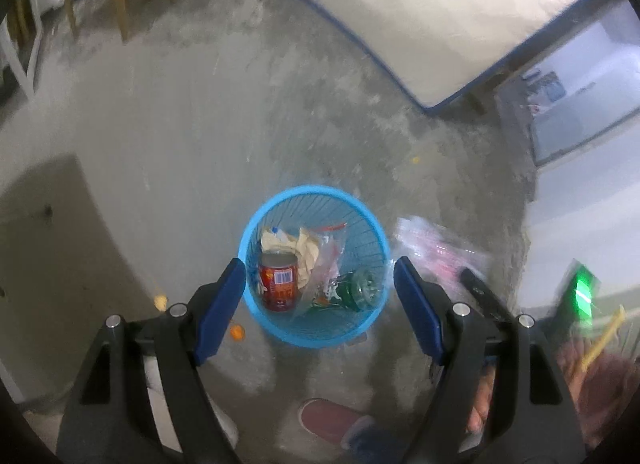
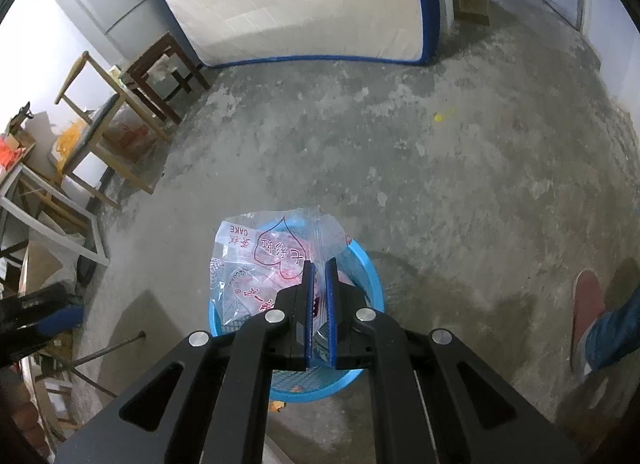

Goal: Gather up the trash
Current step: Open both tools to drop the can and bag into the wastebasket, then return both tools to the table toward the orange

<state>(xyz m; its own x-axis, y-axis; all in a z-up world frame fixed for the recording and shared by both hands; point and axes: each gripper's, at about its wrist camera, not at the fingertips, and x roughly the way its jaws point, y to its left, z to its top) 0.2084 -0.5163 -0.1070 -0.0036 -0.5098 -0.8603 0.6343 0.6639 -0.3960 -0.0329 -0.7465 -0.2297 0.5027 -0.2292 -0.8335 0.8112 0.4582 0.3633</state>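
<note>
- My right gripper (image 2: 319, 264) is clamping a clear plastic cake wrapper (image 2: 264, 260) and holding it over the blue mesh bin (image 2: 370, 272).
- My left gripper (image 1: 320, 280) is hanging spread wide and empty above the bin (image 1: 316, 338).
- A red can (image 1: 279, 282), crumpled paper (image 1: 308, 252) and a green bottle (image 1: 356, 288) are lying inside it.

A white mattress (image 2: 296, 4) with blue edging stands against the wall on the bare concrete floor (image 2: 400, 168). To its left are a dark stool (image 2: 160, 72), a pale wooden chair (image 2: 100, 132) and a grey fridge (image 2: 108, 0). A red shoe (image 1: 332, 420) rests on the floor.
</note>
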